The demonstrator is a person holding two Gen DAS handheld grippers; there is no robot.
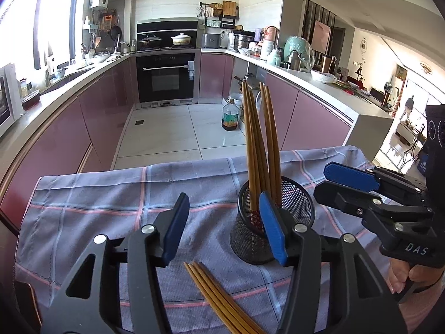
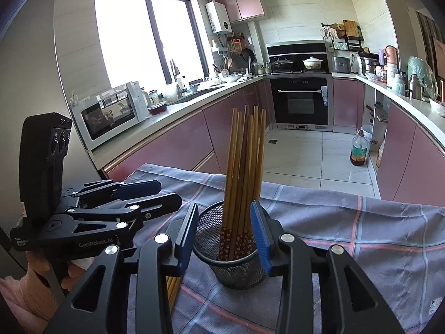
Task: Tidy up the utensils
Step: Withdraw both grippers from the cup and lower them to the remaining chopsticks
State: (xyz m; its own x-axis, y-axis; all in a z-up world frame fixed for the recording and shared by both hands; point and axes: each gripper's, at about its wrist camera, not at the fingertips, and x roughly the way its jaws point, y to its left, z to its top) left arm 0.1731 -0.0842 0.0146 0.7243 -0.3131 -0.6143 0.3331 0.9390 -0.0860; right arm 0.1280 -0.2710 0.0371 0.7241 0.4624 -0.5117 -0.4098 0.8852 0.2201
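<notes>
Left wrist view, from left to right: the left hand-held gripper (image 1: pixel 225 228) is released, nothing between its pads. Loose chopsticks (image 1: pixel 219 295) lie on the cloth-covered table (image 1: pixel 97 194) near it, just beside the mesh cup (image 1: pixel 275 217) that holds the upright chopsticks (image 1: pixel 258 144). At far right the right hand-held gripper (image 1: pixel 333 183) is released too, empty. The sorting looks part done; next, one gripper likely must close on the loose bundle and stand it in the cup.

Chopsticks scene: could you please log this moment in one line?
left claw open | right claw open | chopsticks upright in mesh holder | loose chopsticks on cloth
</notes>
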